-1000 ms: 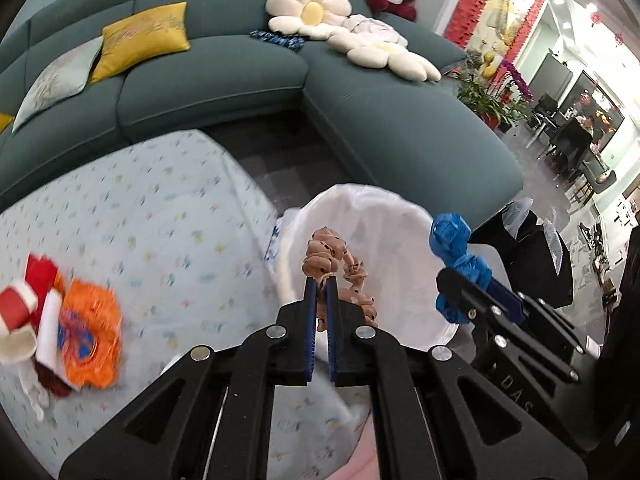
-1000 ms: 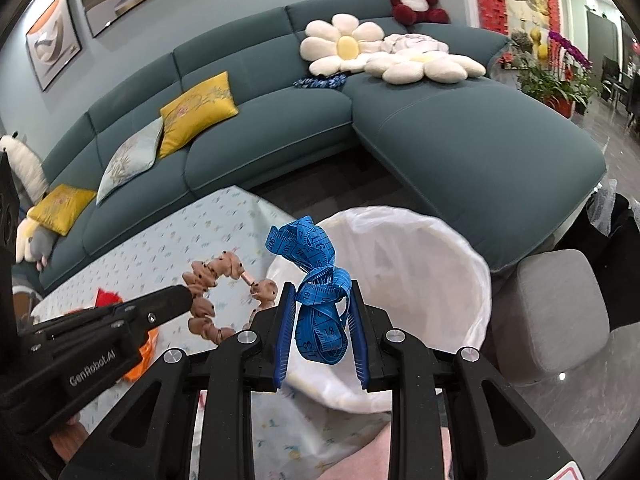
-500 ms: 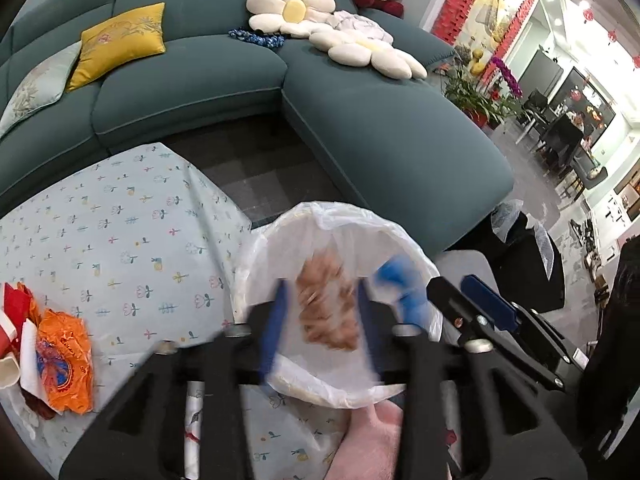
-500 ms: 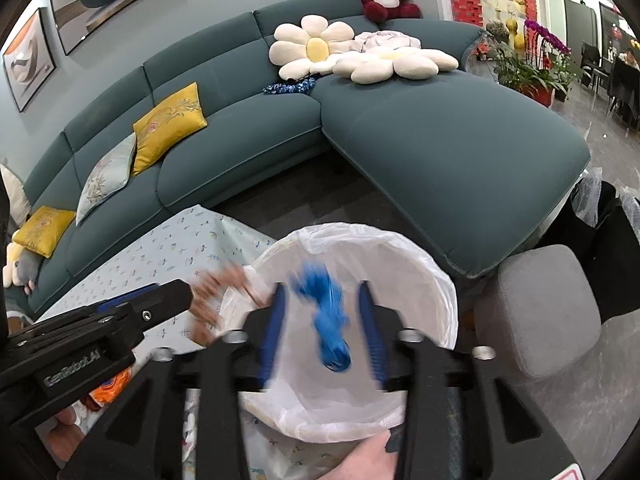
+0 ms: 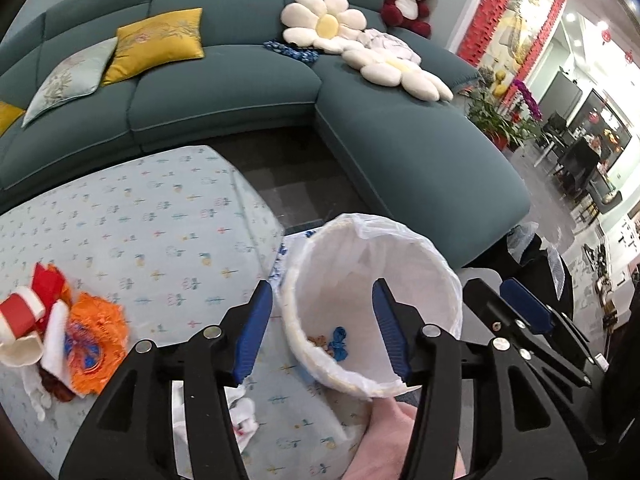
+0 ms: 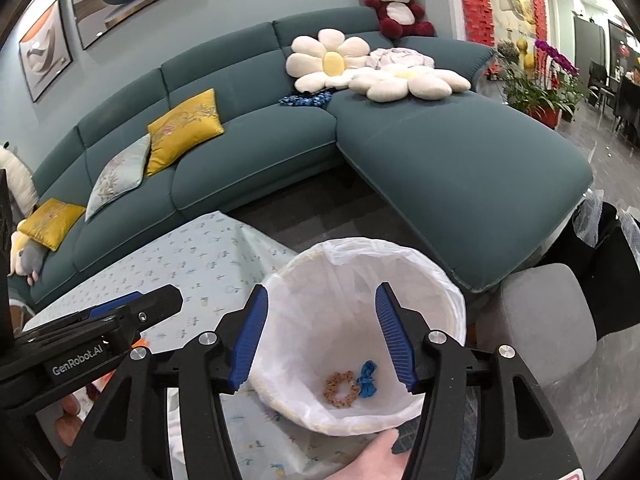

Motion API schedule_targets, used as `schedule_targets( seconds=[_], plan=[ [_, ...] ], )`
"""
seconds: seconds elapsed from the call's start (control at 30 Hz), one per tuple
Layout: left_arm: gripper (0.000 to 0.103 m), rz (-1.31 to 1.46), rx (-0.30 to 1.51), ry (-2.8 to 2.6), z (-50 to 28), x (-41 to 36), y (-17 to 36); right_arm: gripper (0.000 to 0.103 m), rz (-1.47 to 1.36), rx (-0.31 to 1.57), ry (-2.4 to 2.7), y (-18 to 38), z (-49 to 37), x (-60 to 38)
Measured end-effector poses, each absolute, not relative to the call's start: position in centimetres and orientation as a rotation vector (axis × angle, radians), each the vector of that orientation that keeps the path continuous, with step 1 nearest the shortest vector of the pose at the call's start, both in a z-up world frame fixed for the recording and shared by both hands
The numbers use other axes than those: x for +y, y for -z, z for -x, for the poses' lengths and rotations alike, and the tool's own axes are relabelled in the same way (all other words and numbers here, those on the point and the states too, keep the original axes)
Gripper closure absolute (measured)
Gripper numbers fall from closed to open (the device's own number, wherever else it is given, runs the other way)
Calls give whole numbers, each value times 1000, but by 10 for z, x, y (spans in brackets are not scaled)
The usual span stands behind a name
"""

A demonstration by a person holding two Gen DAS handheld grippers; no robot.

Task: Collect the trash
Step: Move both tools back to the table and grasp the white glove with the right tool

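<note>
Right wrist view: right gripper [image 6: 320, 336] is hanging over the lined bin [image 6: 448, 280], jaws opening, nothing between them. Left gripper [image 5: 320, 328] is doing the same beside it, jaws also opening and empty. A brown bead loop [image 6: 341, 389] and a blue ribbon scrap [image 6: 367, 378] are lying side by side on the bin's bottom, so two pieces look done. Left wrist view is showing more to collect: an orange wrapper [image 5: 94, 344] and a red-and-white paper cup [image 5: 18, 320] are sitting in a pile on the patterned tablecloth [image 5: 160, 220], well apart from the bin, plus white crumpled paper [image 5: 244, 420] near the table edge. Judging by that, collection is partway through.
</note>
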State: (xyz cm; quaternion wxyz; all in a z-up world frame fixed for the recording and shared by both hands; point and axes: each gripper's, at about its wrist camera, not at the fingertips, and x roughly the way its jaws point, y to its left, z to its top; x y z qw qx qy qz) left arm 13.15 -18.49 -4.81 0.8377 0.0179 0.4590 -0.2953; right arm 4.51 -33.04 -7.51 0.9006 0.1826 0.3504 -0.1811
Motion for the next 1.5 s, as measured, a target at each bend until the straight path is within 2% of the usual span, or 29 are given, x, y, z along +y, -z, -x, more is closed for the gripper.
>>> schedule_targets(
  seconds=[0.07, 0.13, 0.37, 0.47, 0.53, 0.7, 0.9, 1.5],
  plan=[
    [49, -30, 970, 605, -131, -172, 47, 47, -365, 728, 358, 72, -45, -320],
    [40, -20, 965, 574, -130, -156, 46, 45, -353, 733, 339, 71, -44, -307],
    [40, -7, 972, 493, -127, -101, 52, 44, -322, 771, 275, 72, -46, -261],
    [38, 0, 976, 452, -128, -79, 55, 38, -310, 779, 255, 71, -46, -244],
    [32, 6, 976, 433, -127, -66, 56, 35, -307, 781, 244, 70, -45, -235],
    [27, 7, 956, 374, -126, -30, 56, 32, -295, 802, 225, 71, -48, -212],
    [21, 25, 951, 313, -124, 10, 60, 32, -260, 849, 204, 86, -53, -183],
    [15, 43, 1018, 143, -120, 105, 105, 32, -200, 1032, 125, 164, -70, -114]
  ],
)
